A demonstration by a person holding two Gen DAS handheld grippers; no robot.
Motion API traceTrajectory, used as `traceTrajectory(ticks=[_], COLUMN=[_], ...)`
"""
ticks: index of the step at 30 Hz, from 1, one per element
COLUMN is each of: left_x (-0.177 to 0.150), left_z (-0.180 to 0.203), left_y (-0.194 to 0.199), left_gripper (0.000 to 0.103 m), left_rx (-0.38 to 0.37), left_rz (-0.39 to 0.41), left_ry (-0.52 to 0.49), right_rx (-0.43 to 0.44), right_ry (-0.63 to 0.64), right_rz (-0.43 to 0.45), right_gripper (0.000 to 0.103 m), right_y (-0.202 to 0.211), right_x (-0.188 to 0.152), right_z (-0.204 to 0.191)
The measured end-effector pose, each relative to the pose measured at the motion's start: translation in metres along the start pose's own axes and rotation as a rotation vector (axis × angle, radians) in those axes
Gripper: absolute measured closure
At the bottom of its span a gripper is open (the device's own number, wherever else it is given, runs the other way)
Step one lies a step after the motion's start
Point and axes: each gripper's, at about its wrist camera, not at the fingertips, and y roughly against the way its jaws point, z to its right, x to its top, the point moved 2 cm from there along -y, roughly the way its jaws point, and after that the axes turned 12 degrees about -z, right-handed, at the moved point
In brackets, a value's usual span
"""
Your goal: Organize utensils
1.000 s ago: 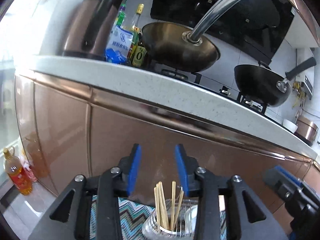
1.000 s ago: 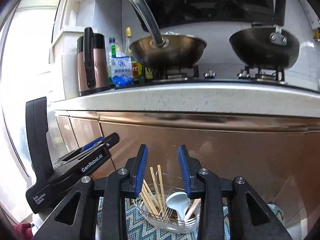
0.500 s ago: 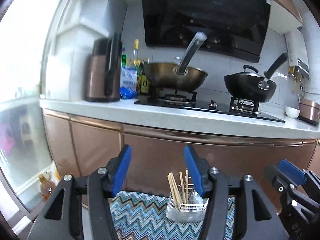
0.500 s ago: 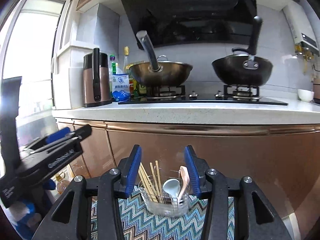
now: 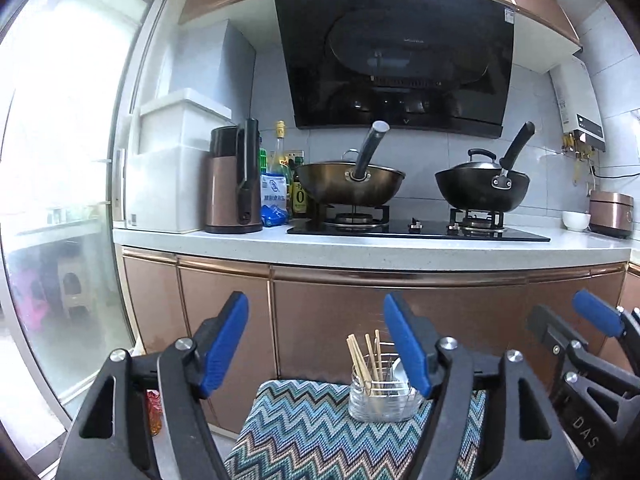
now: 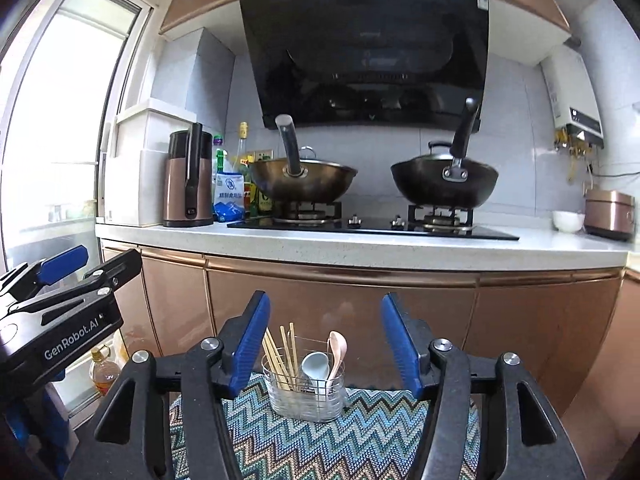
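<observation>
On the zigzag mat [image 6: 320, 448] ahead stands the clear holder [image 6: 304, 396] with chopsticks [image 6: 280, 356] and spoons [image 6: 316, 364]; both my claws, left [image 5: 316, 344] and right [image 6: 324, 344], gape empty. Those sticks look light, stiff, slippery: I'd pinch mid-shaft.

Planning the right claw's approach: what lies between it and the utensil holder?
Only bare zigzag mat lies between the open right claw and the utensil holder, as the right wrist view shows.

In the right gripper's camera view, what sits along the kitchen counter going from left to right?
Copper kettle → blue salt bag → bronze wok → black wok → white bowl → copper rice cooker.
</observation>
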Motion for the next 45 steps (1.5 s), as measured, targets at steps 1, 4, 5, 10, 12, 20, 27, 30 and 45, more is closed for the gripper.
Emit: traceTrajectory(ticks=[1, 4, 5, 10, 12, 20, 27, 30, 45], left_x=[-0.001, -0.003, -0.004, -0.007, -0.008, -0.015, -0.021, -0.024, -0.039], left_z=[-0.002, -0.009, -0.011, -0.021, -0.023, -0.034, -0.037, -0.038, -0.051], left_y=[0.005, 0.017, 0.02, 0.037, 0.041, 0.051, 0.056, 0.055, 0.044], left_gripper=[0.034, 0.033, 0.033, 0.031, 0.03, 0.026, 0.024, 0.024, 0.024], left_rx=[0.005, 0.015, 0.018, 0.05, 0.054, 0.114, 0.118, 0.114, 0.201], left_rz=[0.001, 0.008, 0.008, 0.025, 0.03, 0.037, 0.047, 0.038, -0.006], left_ry=[0.0, 0.01, 0.014, 0.031, 0.033, 0.033, 0.022, 0.02, 0.035], right_rx=[-0.005, -0.022, -0.026, -0.056, -0.071, -0.138, -0.179, -0.198, -0.312], right_ry=[0.003, 0.007, 0.006, -0.012, -0.02, -0.038, -0.061, -0.064, -0.081], right_rz=[0.008, 0.035, 0.041, 0.067, 0.07, 0.041, 0.009, 0.005, 0.043], right_gripper=[0.039, 0.03, 0.028, 0.015, 0.009, 0.0, 0.0, 0.0, 0.0], right_y=[0.005, 0.023, 0.027, 0.046, 0.05, 0.053, 0.051, 0.053, 0.071], right_x=[-0.001, -0.004, -0.005, -0.01, -0.012, -0.027, -0.038, -0.042, -0.046], right_z=[-0.002, -0.005, -0.005, -0.002, 0.002, 0.021, 0.039, 0.045, 0.062])
